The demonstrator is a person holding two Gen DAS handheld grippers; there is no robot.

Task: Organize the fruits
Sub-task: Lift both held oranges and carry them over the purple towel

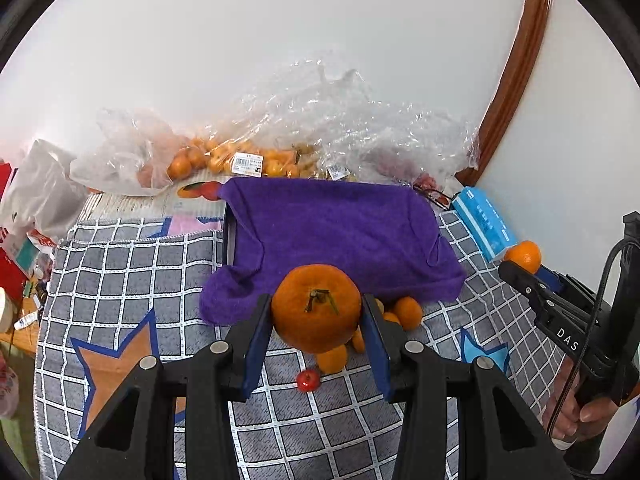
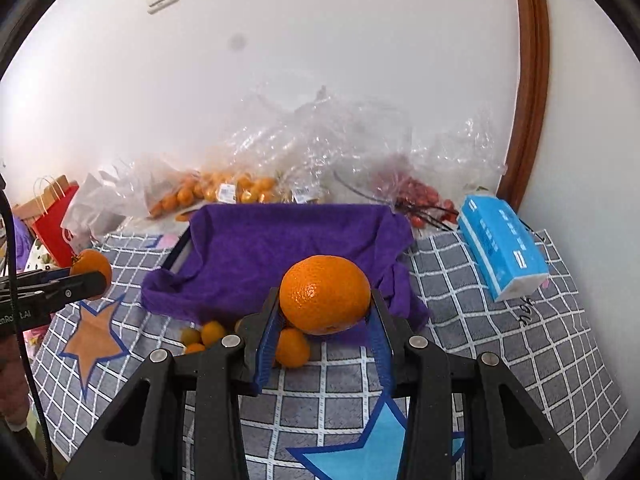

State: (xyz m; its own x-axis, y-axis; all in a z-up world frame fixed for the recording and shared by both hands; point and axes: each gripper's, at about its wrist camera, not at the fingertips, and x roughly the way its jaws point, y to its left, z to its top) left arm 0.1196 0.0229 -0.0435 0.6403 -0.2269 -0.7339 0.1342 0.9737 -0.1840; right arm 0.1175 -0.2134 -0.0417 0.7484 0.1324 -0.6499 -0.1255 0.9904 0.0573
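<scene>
Left gripper [image 1: 317, 312]: both blue-padded fingers clamp a stemmed mandarin [image 1: 316, 307], stem facing the lens, held above the checked mat [image 1: 132, 264].
Right gripper [image 2: 325, 312]: its fingers squeeze a second mandarin [image 2: 325, 294], carried level over the same mat; from the left wrist view this tool juts in at the right edge, a bare hand [image 1: 576, 412] wrapped round its handle.
Loose fruit [image 1: 406, 312]: several small oranges lie on the mat just beneath both grippers, touching the purple towel's near hem; one tiny red fruit [image 1: 308, 380] sits apart, nearer the lens.
Purple towel [image 1: 340, 236]: draped over a dark-rimmed tray, its front edge spilling onto the mat; the towel's broad top lies bare.
Tissue pack [image 2: 502, 248]: blue, lying right of the towel, apart from it, with checked mat open between them.
Far edge: crumpled clear bags [image 1: 320, 120] of oranges and red fruit crowd the wall behind the tray.
Left margin: a red paper bag [image 2: 56, 224] stands beyond the mat's corner.
</scene>
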